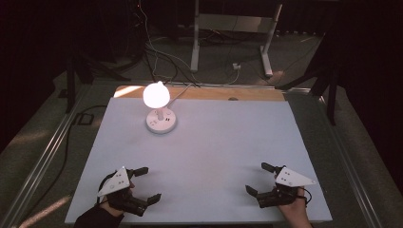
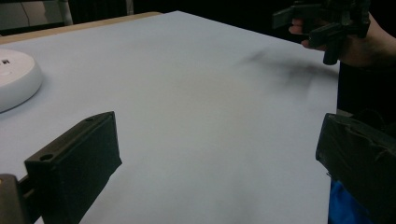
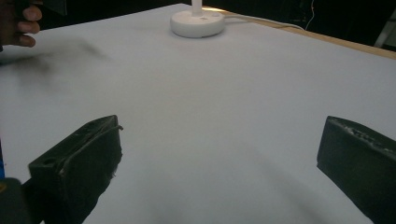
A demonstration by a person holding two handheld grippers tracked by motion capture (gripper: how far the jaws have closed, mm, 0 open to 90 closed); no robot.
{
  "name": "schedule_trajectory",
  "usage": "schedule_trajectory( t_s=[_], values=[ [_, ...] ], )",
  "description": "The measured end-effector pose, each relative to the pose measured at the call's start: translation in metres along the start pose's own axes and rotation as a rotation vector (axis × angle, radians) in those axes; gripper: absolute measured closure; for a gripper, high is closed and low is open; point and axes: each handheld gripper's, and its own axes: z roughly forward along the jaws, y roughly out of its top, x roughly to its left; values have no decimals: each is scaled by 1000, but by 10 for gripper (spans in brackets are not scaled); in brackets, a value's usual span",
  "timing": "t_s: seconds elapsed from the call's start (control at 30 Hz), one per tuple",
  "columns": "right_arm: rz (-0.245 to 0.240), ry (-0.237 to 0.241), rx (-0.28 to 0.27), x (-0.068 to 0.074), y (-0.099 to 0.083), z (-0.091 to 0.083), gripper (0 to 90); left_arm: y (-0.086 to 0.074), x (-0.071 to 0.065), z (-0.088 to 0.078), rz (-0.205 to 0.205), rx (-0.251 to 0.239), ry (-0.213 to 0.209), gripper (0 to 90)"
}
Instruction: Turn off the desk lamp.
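Observation:
A small white lamp (image 1: 158, 100) with a glowing round shade stands on a round white base (image 1: 161, 120) at the back left of the pale table top (image 1: 218, 142). Its base (image 3: 197, 22) lies far ahead in the right gripper view, and an edge of the base (image 2: 16, 79) sits at the left of the left gripper view. My left gripper (image 1: 148, 183) rests near the front left corner, jaws wide apart and empty. My right gripper (image 1: 259, 178) sits near the front right corner, also open with nothing between its jaws. The right gripper (image 2: 322, 28) appears far off in the left gripper view.
The lamp's white cable (image 1: 183, 91) runs off the back edge over a wooden strip (image 1: 247, 94). Behind the table stand a metal frame (image 1: 195, 42) and loose cables on the floor. A rail (image 1: 43, 156) runs along the left side.

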Motion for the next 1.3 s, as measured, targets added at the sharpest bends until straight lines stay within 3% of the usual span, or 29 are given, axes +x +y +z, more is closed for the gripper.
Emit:
schedule_trajectory(
  t_s=[0.5, 0.77, 0.97, 1.3],
  values=[
    [-17, -5, -16, 3, 2, -2, 0, 3, -4, 0, 22, 9, -13, 5],
    [-8, -8, -29, 4, 3, -2, 0, 11, -9, 1, 38, 16, -53, 5],
    [-3, -6, -41, 4, 4, -3, 0, 18, -6, 1, 19, 10, -79, 5],
    [-1, -10, -50, 4, 4, -5, 0, 34, 1, 9, 27, 17, -103, 5]
  ],
)
